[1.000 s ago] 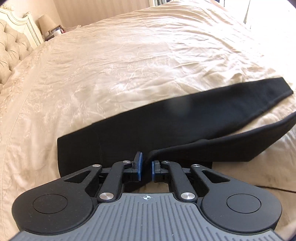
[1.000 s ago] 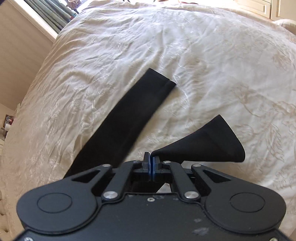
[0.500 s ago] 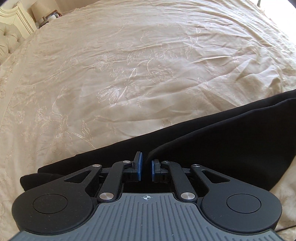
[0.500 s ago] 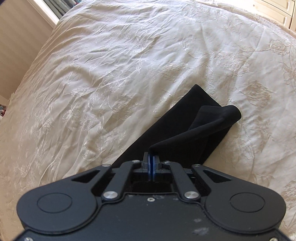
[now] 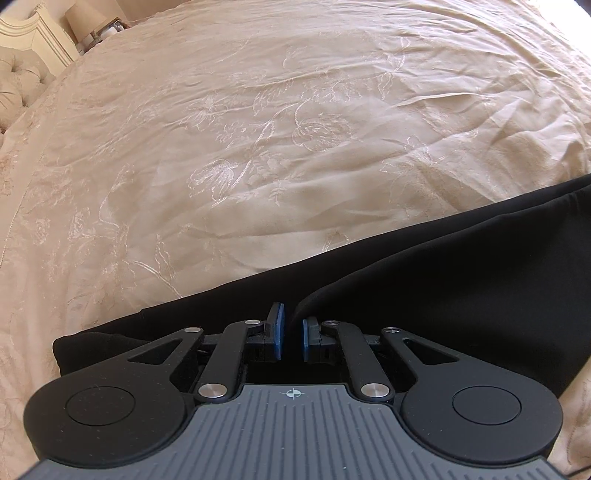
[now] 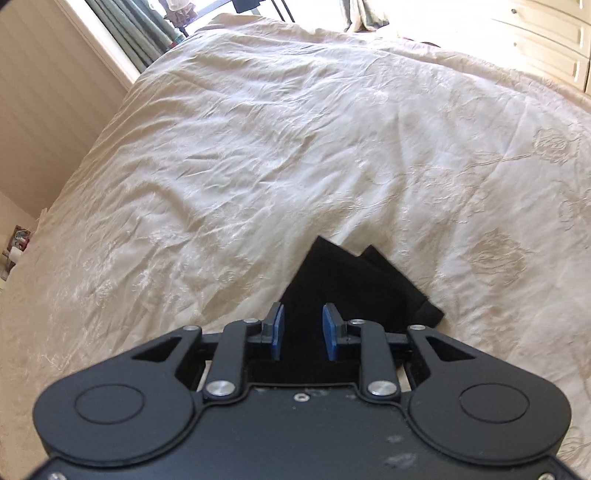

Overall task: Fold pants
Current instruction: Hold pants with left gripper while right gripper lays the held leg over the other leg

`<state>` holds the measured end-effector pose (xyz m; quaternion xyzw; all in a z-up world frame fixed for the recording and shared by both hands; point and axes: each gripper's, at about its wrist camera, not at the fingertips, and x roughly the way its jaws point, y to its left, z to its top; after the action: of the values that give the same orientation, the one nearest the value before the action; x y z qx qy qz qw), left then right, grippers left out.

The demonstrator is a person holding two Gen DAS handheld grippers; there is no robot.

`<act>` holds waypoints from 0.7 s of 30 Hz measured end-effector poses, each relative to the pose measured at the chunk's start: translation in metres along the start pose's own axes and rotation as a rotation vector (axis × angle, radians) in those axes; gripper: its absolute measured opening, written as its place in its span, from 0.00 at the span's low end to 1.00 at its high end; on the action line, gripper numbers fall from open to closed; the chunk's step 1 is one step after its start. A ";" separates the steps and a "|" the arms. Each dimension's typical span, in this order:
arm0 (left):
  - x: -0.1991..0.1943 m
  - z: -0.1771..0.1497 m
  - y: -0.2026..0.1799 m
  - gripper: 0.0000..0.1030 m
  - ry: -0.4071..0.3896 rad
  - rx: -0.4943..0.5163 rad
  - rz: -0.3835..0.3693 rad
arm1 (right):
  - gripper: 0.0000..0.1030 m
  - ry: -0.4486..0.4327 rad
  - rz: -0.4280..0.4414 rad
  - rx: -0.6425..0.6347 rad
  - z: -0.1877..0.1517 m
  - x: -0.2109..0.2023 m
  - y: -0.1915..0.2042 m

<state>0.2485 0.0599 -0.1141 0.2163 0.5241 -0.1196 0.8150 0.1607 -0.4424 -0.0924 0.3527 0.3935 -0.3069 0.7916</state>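
Black pants (image 5: 443, 295) lie on a cream embroidered bedspread (image 5: 258, 129), one leg laid over the other. My left gripper (image 5: 293, 317) is shut on the edge of the upper layer, low over the bed near the waist end. In the right wrist view the two leg ends (image 6: 354, 273) lie stacked and slightly offset on the bedspread (image 6: 295, 129). My right gripper (image 6: 303, 317) hangs just above them, its jaws opening. The blue pads (image 6: 277, 332) stand apart with the dark cloth showing between them, and they do not press on it.
A tufted headboard (image 5: 18, 85) and a lamp (image 5: 79, 14) stand at the far left of the left wrist view. In the right wrist view, curtains (image 6: 136, 33) and a cream dresser (image 6: 546, 40) lie beyond the bed's far edge.
The lifted leg was carried over and laid on the other leg. My right gripper's jaws came apart and let the leg end go. My left gripper sank toward the bed, still gripping.
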 end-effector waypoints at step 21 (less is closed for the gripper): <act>0.003 0.005 -0.005 0.09 0.026 -0.014 0.034 | 0.30 0.080 0.051 0.029 0.024 0.053 -0.017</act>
<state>0.2523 0.0533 -0.1164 0.2210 0.5320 -0.0992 0.8114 0.1838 -0.4824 -0.1322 0.3861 0.4113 -0.2780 0.7775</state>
